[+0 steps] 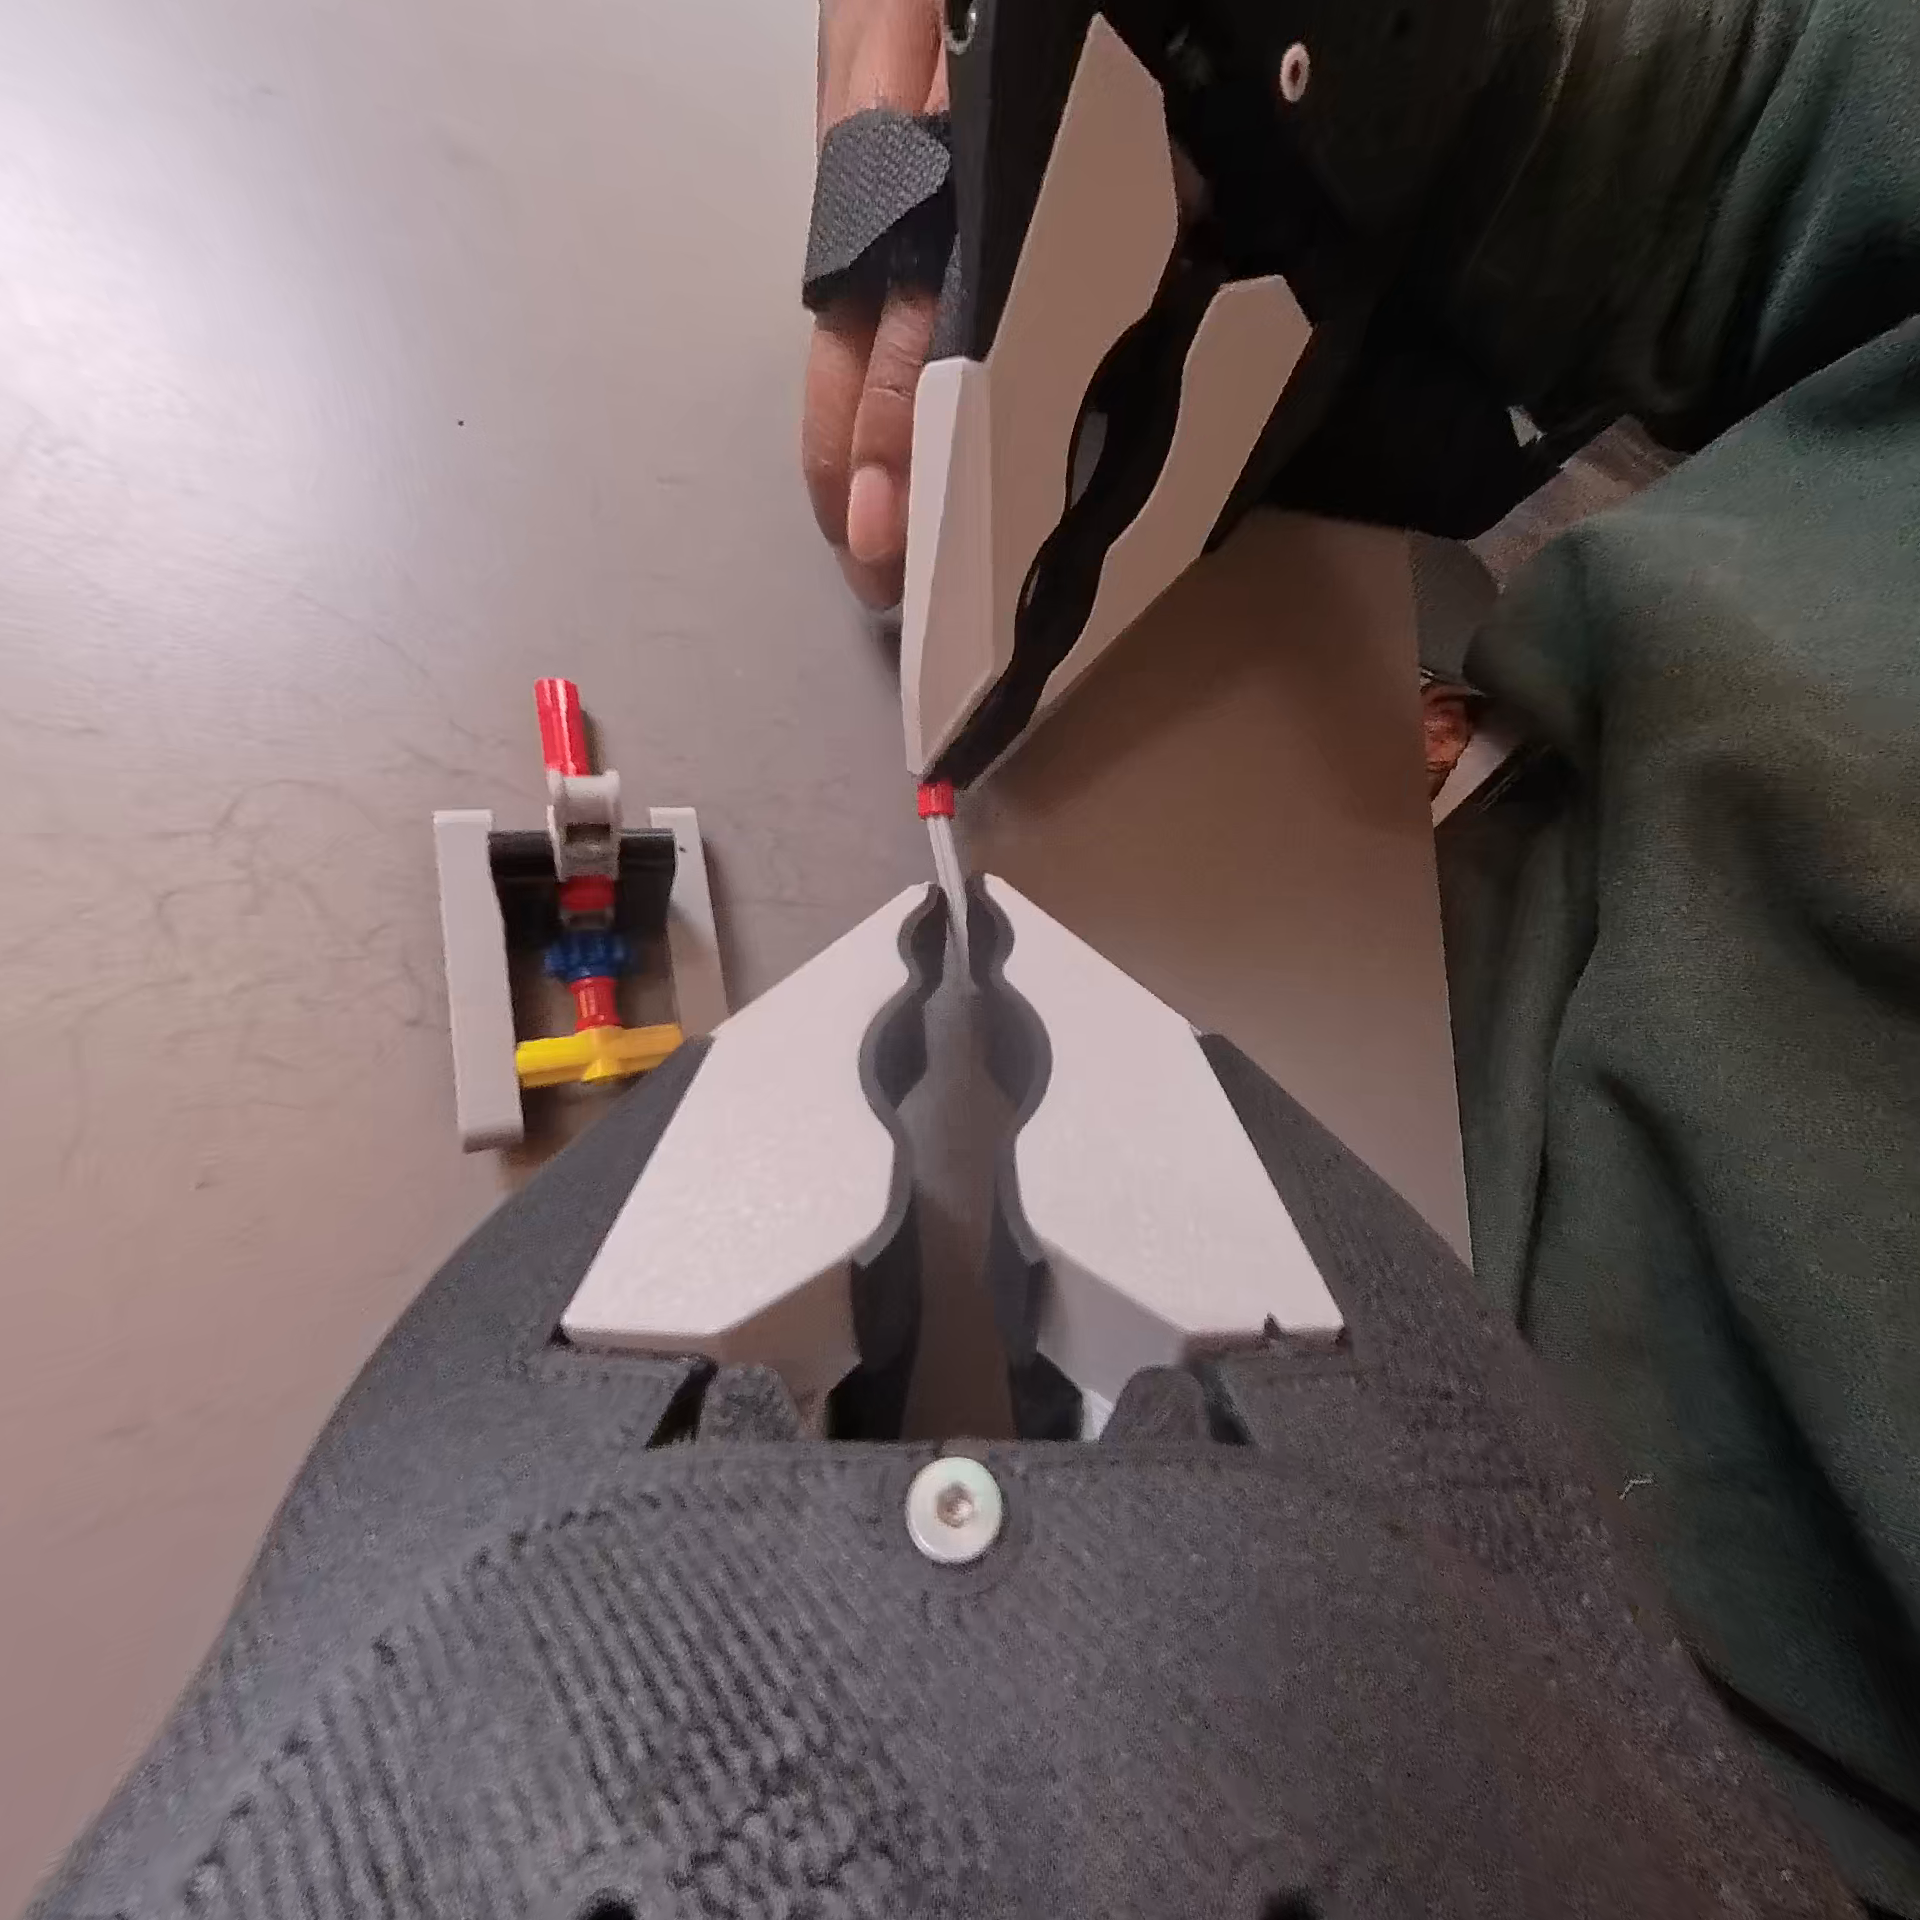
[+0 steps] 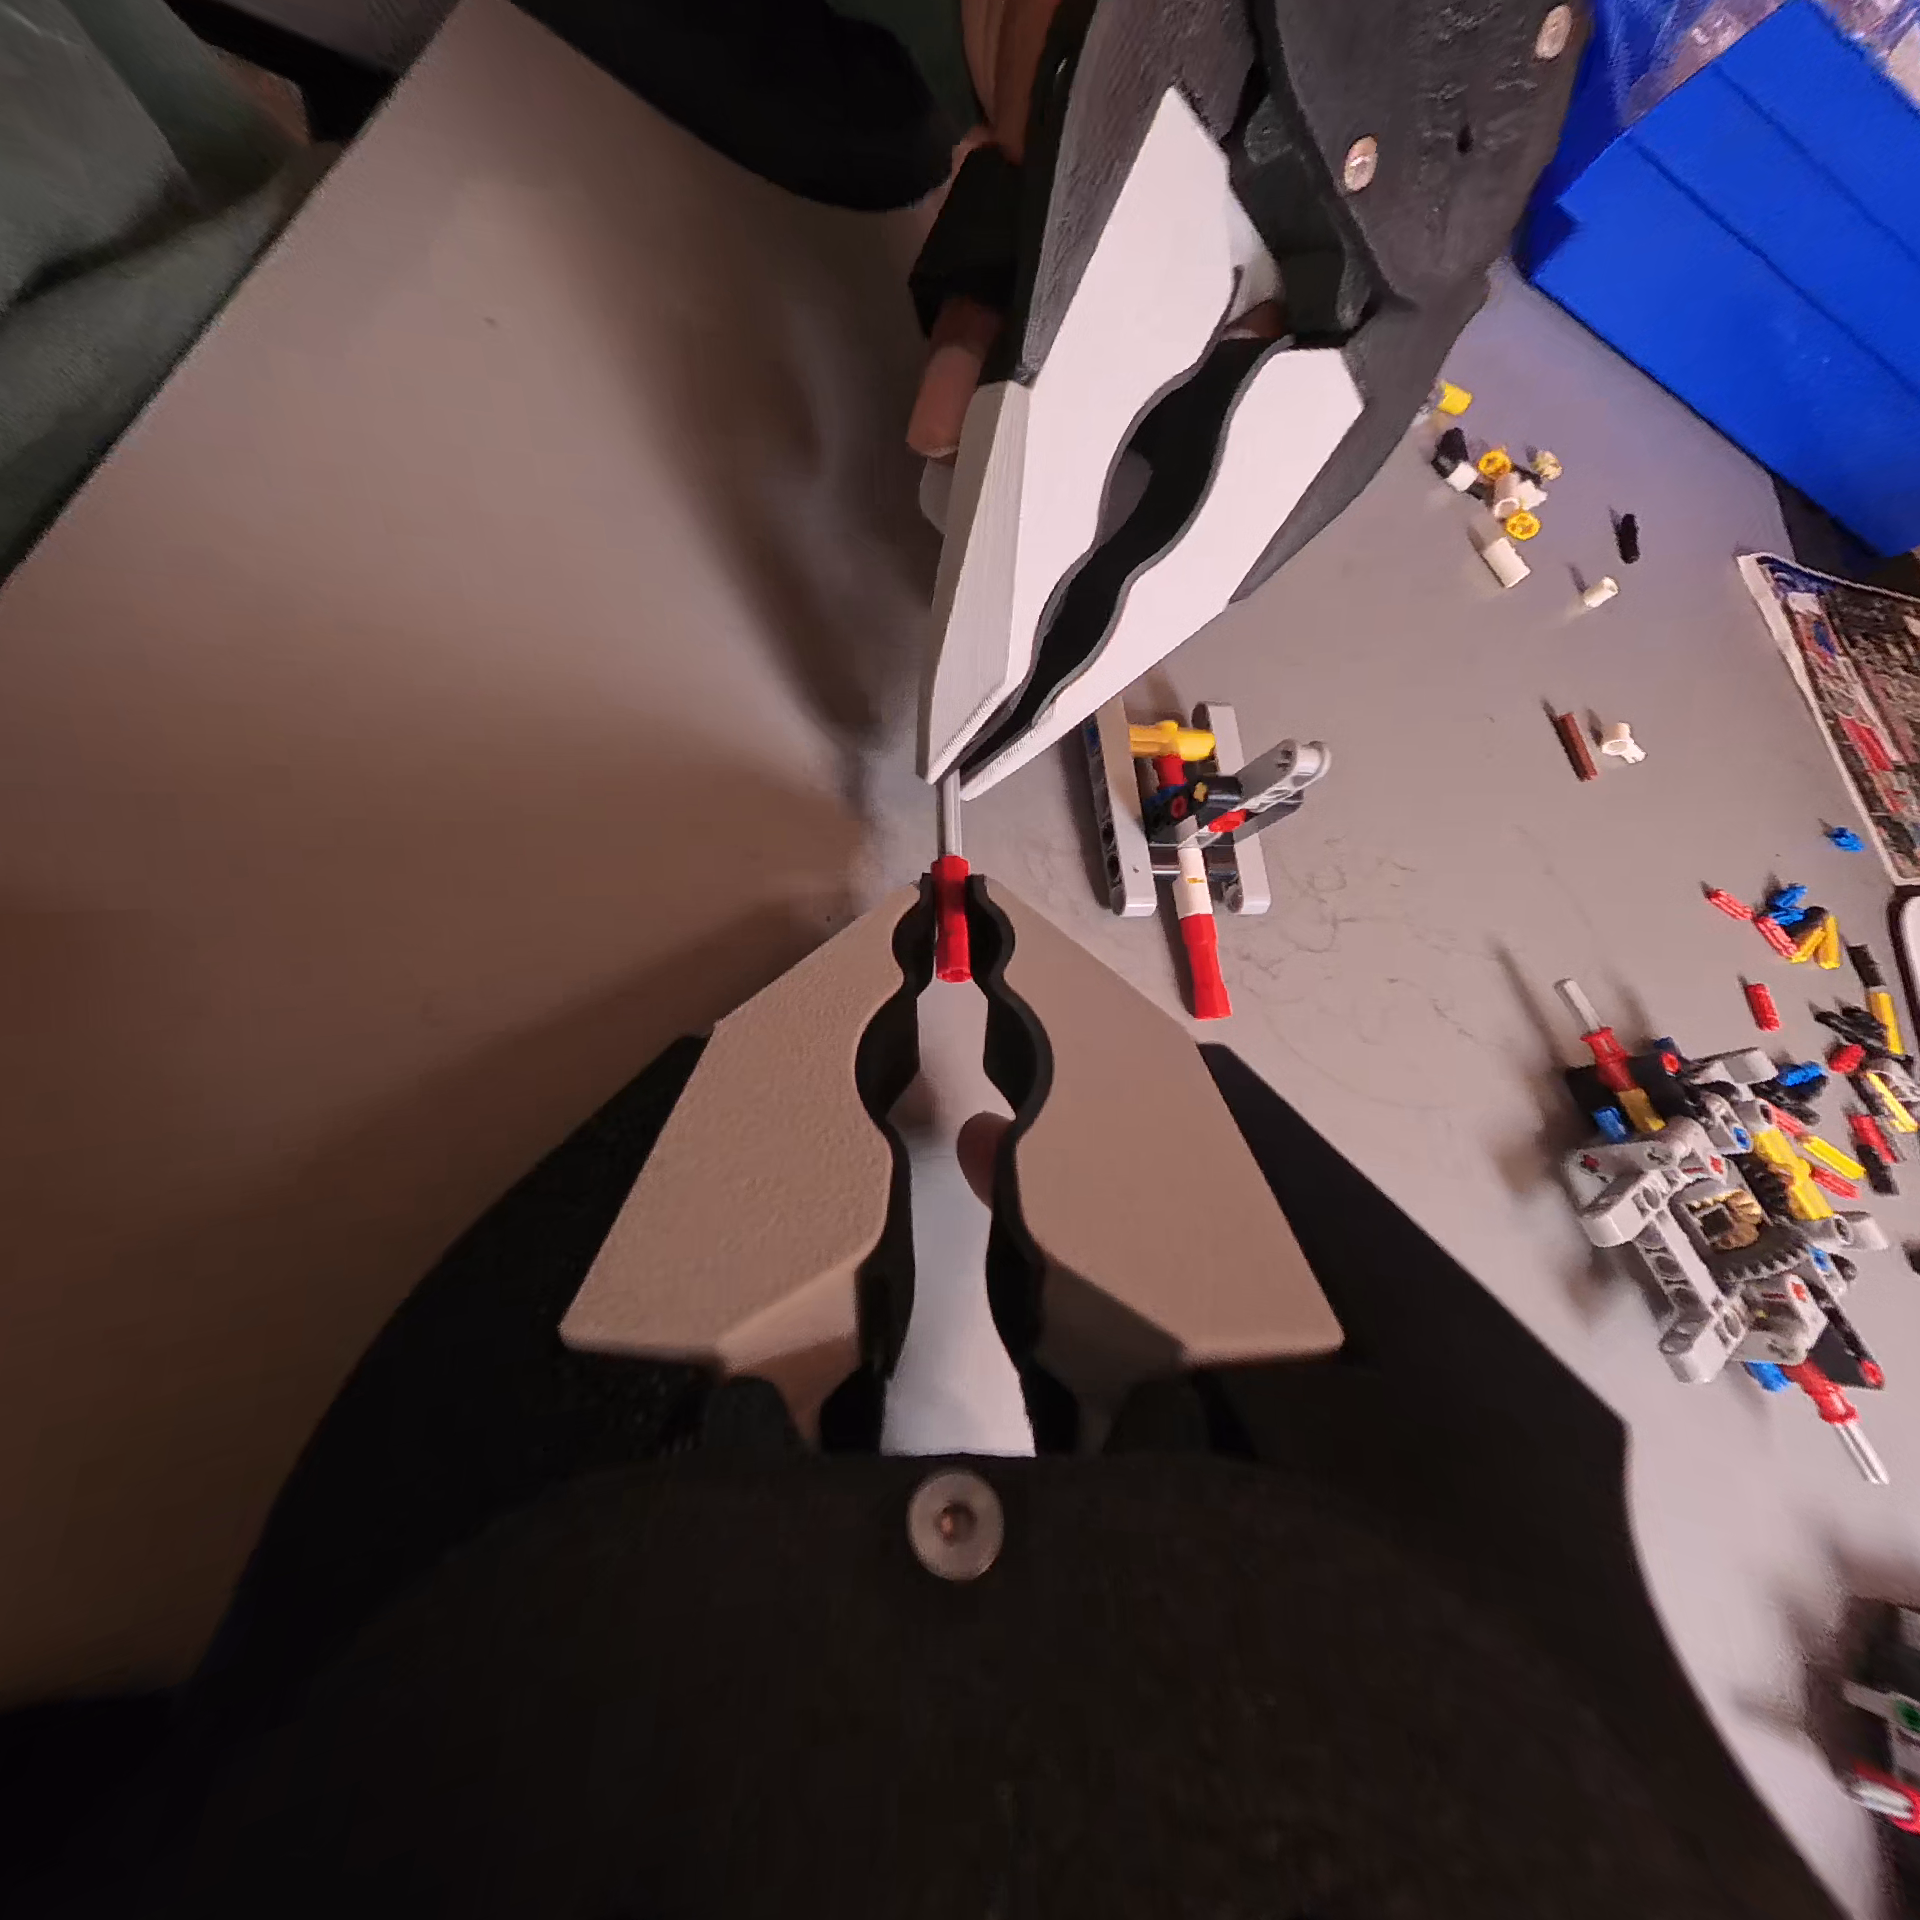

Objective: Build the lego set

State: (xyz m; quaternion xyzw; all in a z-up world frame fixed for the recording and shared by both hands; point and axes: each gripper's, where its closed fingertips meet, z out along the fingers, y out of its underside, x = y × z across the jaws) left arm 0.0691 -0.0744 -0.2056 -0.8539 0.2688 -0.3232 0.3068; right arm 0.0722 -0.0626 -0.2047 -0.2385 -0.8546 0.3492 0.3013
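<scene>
Tools met tip to tip above the pale grey desk (image 2: 1403, 935), and between them we saw one small assembly: a thin light-grey plastic axle (image 1: 948, 868) pushed into a short red plastic sleeve (image 2: 950, 925). Going from the left in the left wrist view, a small build lay flat on the desk: two white beams framing a black bar, blue gear, red bushes and yellow cross-piece (image 1: 577, 951), well apart from either tool. Just right of it, the left tool (image 1: 954, 894) was narrowed onto the grey axle, pads pressing its lower end. Above, the right tool (image 1: 940, 774) gripped the red sleeve at the axle's far end, with a person's hand (image 1: 862, 447) behind it. In the right wrist view the right tool (image 2: 948, 894) pinched the red sleeve between its black pads, and the left tool (image 2: 951, 779) clamped the axle above. Further right lay scattered red, yellow, blue and black bricks (image 2: 1808, 935), a larger grey geared build (image 2: 1714, 1216) and blue plastic bins (image 2: 1766, 260).
</scene>
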